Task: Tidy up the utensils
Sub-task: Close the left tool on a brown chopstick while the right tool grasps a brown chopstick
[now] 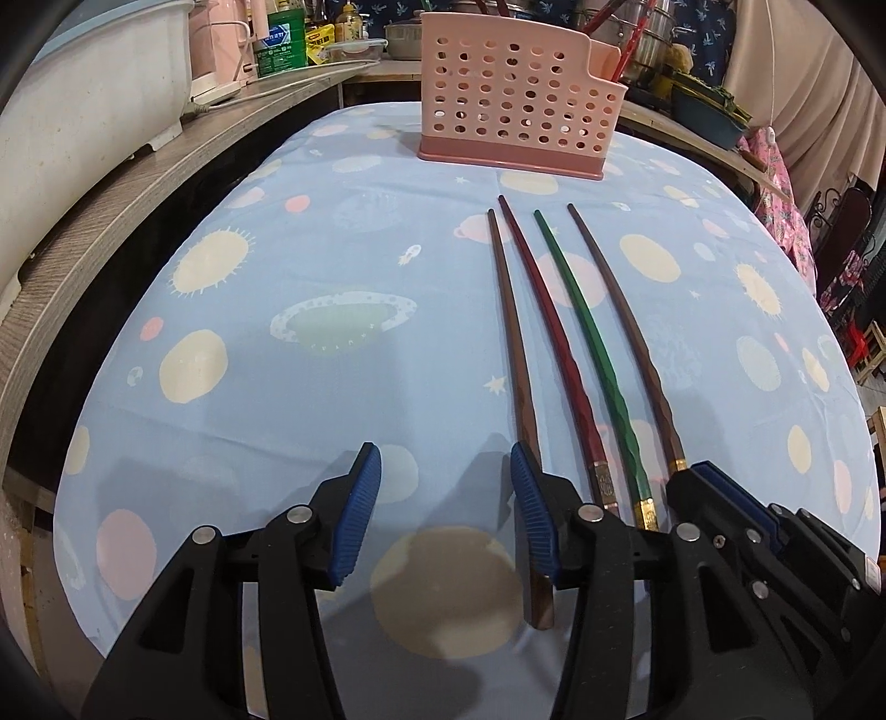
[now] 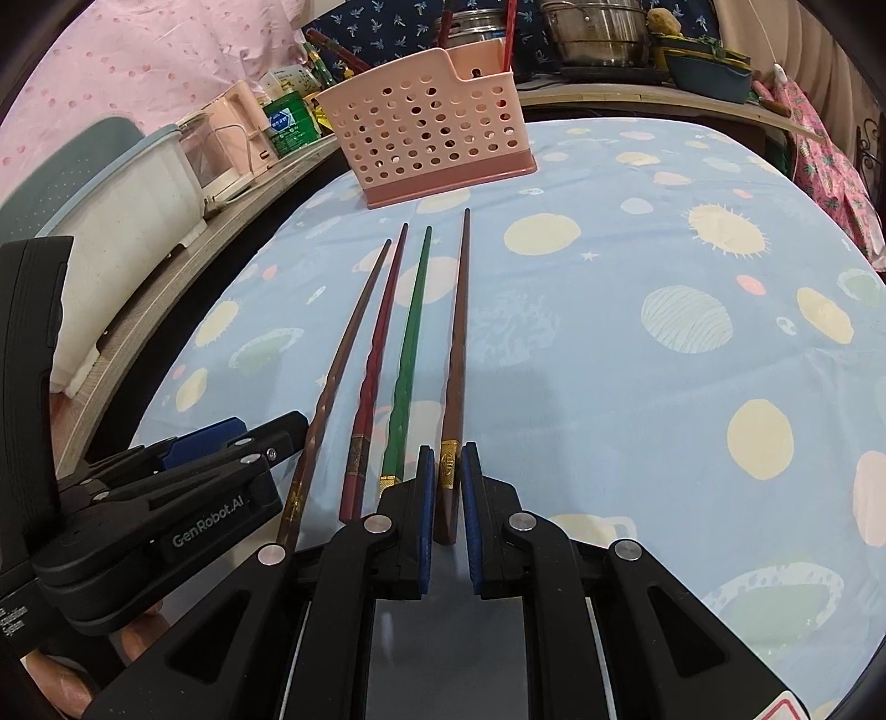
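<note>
Four chopsticks lie side by side on the space-print tablecloth (image 1: 249, 332), tips toward a pink perforated holder (image 1: 509, 105) (image 2: 432, 138). From left they are brown (image 1: 509, 310) (image 2: 343, 354), red (image 1: 548, 310) (image 2: 379, 343), green (image 1: 587, 327) (image 2: 412, 332) and brown (image 1: 626, 321) (image 2: 457, 343). My left gripper (image 1: 446, 471) is open over the near ends. The left brown chopstick runs just inside its right pad, and its left pad stands well clear. My right gripper (image 2: 448, 459) is shut on the gold-banded end of the right brown chopstick.
A wooden shelf (image 1: 111, 221) runs along the table's left side with a white tub (image 1: 83, 83), a pink kettle (image 2: 221, 144) and a green bottle (image 1: 285, 39). Pots (image 2: 598, 27) and a basin stand behind the holder. Red sticks (image 2: 506, 33) stand inside the holder.
</note>
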